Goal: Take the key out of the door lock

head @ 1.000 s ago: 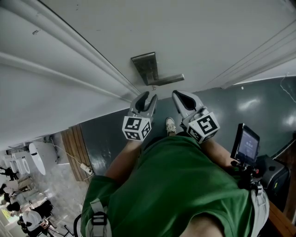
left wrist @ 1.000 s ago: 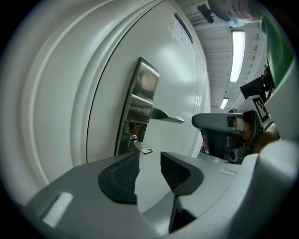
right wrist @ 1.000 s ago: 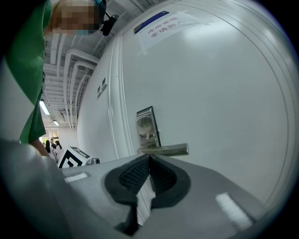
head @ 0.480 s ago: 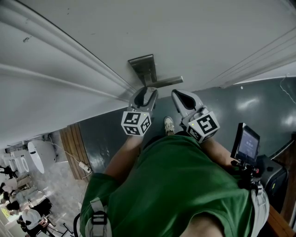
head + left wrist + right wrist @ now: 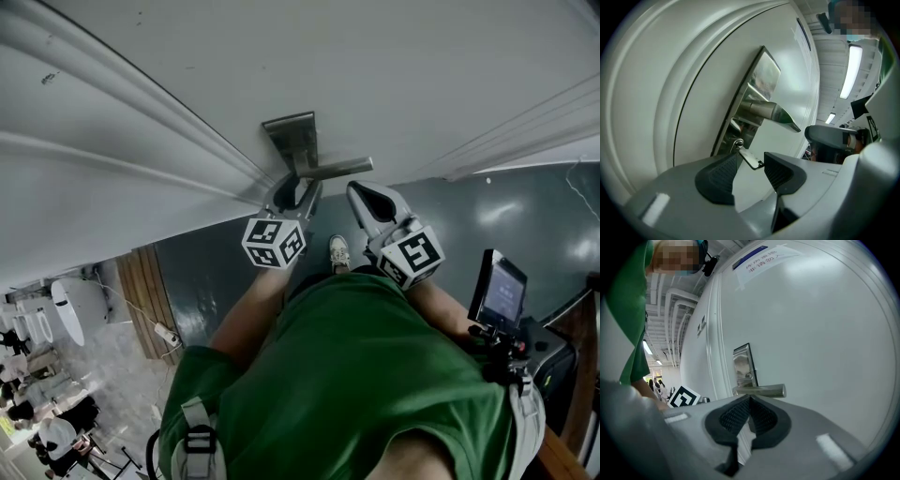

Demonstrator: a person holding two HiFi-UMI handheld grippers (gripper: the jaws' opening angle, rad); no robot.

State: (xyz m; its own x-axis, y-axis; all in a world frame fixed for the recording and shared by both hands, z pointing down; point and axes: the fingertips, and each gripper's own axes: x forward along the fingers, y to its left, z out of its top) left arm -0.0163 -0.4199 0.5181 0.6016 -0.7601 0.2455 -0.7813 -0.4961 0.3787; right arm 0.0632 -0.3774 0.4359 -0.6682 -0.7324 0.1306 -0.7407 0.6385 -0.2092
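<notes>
Key (image 5: 751, 158) between left claw (image 5: 297, 190) jaws, just opened; claw moved nearer lock (image 5: 738, 142).

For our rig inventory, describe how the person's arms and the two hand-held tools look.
The left tool and right tool share pale grey moulded plastic bodies, each tapering to two jaws lined with black ribbed pads. Each carries a white cube with black square markers near the hand. The person wears a green short-sleeved T-shirt; the forearms are bare.
</notes>
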